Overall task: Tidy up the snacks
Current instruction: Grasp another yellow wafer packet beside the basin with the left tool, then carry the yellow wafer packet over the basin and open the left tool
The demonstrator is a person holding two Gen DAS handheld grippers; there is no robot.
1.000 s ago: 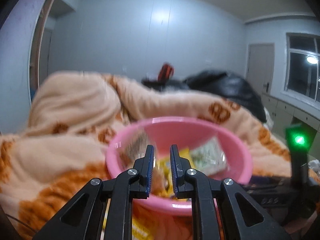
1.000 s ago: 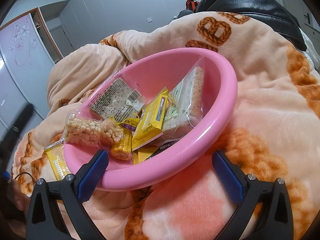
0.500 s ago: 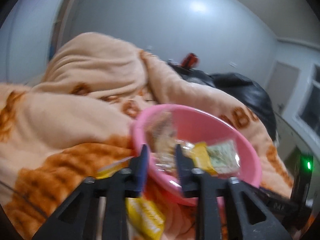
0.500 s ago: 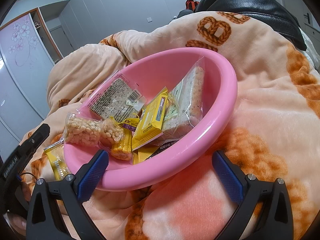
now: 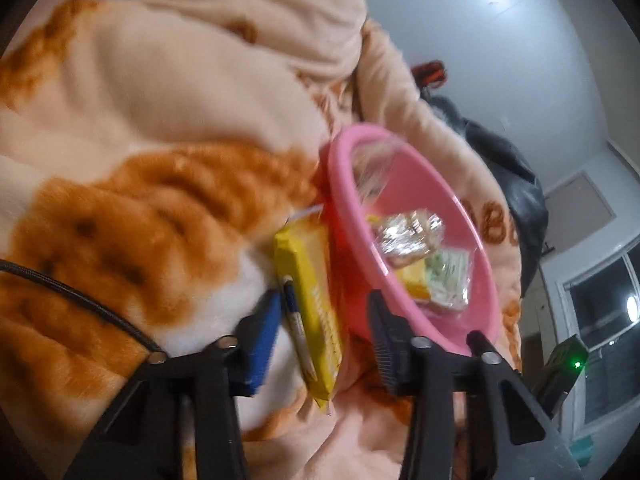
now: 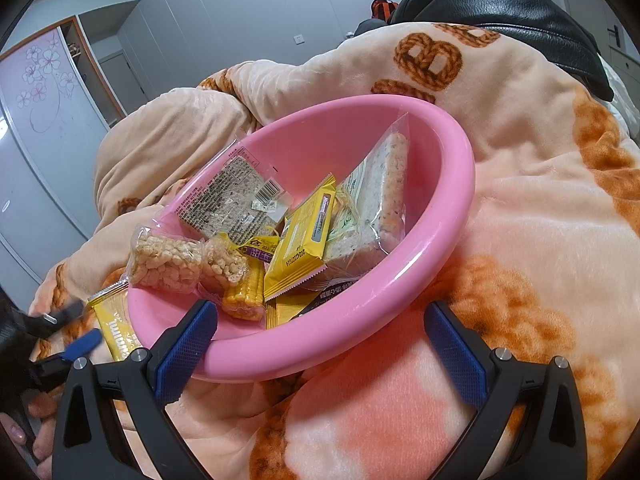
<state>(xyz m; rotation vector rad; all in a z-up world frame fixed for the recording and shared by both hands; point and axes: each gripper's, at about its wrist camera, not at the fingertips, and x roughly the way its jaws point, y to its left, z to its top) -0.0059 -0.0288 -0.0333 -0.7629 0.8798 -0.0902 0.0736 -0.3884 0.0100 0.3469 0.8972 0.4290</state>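
Note:
A pink bowl (image 6: 436,216) sits on a peach blanket and holds several snack packets: a clear puffed-rice pack (image 6: 168,260), a corn pack (image 6: 246,294), a yellow bar (image 6: 308,236) and wrapped bread (image 6: 376,208). A yellow snack bar (image 5: 310,304) lies on the blanket against the bowl's (image 5: 344,208) outer left side; it also shows in the right wrist view (image 6: 114,324). My left gripper (image 5: 324,336) is open with its jaws either side of this bar, not closed on it. My right gripper (image 6: 320,344) is open and empty at the bowl's near rim.
The peach and orange blanket (image 6: 540,208) covers the whole surface in soft folds. A black leather jacket (image 6: 500,12) lies behind the bowl. A black cable (image 5: 76,300) crosses the blanket at the left. A wardrobe door (image 6: 40,92) stands far left.
My left gripper has swung left and down from over the bowl to the yellow bar beside it, and its jaws have opened wide. My right gripper has not moved.

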